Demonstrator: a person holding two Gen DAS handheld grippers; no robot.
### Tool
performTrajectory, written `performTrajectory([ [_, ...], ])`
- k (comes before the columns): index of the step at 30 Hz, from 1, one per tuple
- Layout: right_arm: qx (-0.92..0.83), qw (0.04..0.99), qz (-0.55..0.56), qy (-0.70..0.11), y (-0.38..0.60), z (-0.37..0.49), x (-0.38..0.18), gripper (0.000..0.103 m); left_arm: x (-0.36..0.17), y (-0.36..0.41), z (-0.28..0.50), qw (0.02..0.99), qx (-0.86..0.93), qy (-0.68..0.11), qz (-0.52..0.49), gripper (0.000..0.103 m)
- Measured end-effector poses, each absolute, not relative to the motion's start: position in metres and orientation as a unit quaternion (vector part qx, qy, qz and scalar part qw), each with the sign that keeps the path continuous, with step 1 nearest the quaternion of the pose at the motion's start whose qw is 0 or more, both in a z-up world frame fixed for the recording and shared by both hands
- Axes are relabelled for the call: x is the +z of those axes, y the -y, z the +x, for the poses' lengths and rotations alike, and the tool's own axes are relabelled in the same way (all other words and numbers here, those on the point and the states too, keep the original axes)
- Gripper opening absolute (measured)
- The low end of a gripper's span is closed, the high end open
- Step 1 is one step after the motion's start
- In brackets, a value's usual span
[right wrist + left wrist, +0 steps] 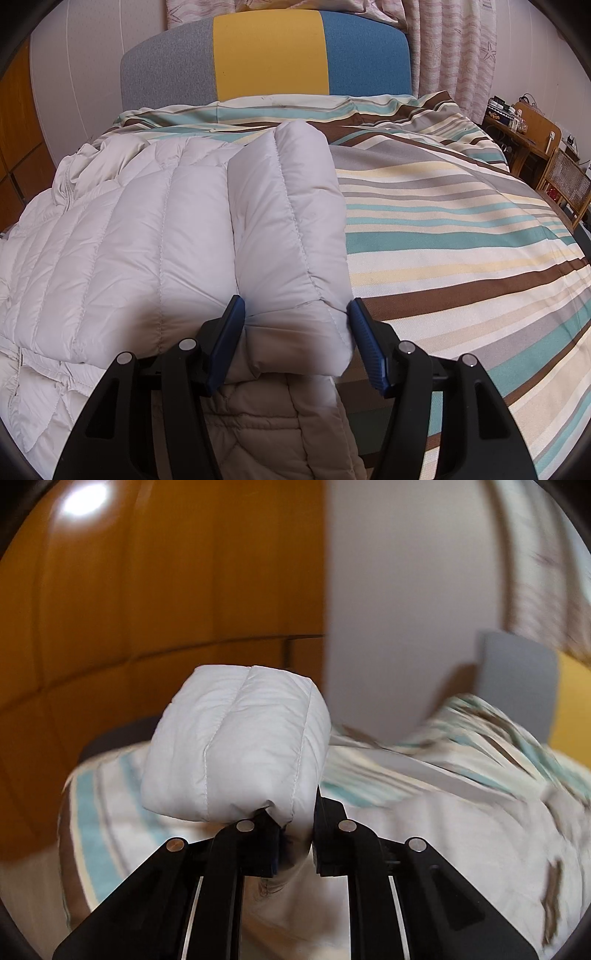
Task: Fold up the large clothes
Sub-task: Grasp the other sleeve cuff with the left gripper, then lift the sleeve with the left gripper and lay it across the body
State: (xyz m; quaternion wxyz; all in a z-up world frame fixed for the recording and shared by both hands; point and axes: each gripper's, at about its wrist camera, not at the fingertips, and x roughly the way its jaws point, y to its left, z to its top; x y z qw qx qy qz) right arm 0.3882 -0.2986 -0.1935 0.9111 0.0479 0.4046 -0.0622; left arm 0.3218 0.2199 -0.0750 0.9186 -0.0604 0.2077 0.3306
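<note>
A white quilted down jacket (122, 236) lies on the striped bed cover, at the left in the right wrist view. My right gripper (295, 325) stands open with its blue pads either side of a folded jacket sleeve (288, 221); the sleeve lies between the jaws and looks squeezed little or not at all. In the left wrist view, my left gripper (293, 843) is shut on a puffy white end of the jacket (236, 746) and holds it lifted above the bed. The rest of the jacket is out of that view.
The striped bed cover (461, 229) fills the right side. A grey, yellow and blue headboard (269, 55) stands at the back. A wooden wardrobe (147, 590) is left of the bed. A desk and chair (546, 155) stand at the far right.
</note>
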Motion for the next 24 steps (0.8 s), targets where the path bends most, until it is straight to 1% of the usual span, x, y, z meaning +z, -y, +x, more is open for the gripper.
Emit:
performTrajectory([
  [8,-0.062,0.911,0.049,-0.405,0.299,0.388,-0.193,0.059,-0.076,-0.127,0.353,0.947,0.218,-0.231,0.040,0.013],
  [13,-0.062,0.911,0.049,-0.404,0.299,0.388,-0.193,0.059,-0.086,-0.089,0.360,0.950,0.143,-0.263,0.086,0.012],
  [20,-0.062,0.911,0.049,-0.405,0.299,0.387,-0.193,0.059,-0.094,-0.021,0.361,0.948,0.071,-0.260,0.169,0.012],
  [24,-0.062,0.911,0.049,-0.404,0.299,0.387,-0.193,0.059,-0.101,0.010,0.367,0.944,0.049,-0.267,0.186,0.013],
])
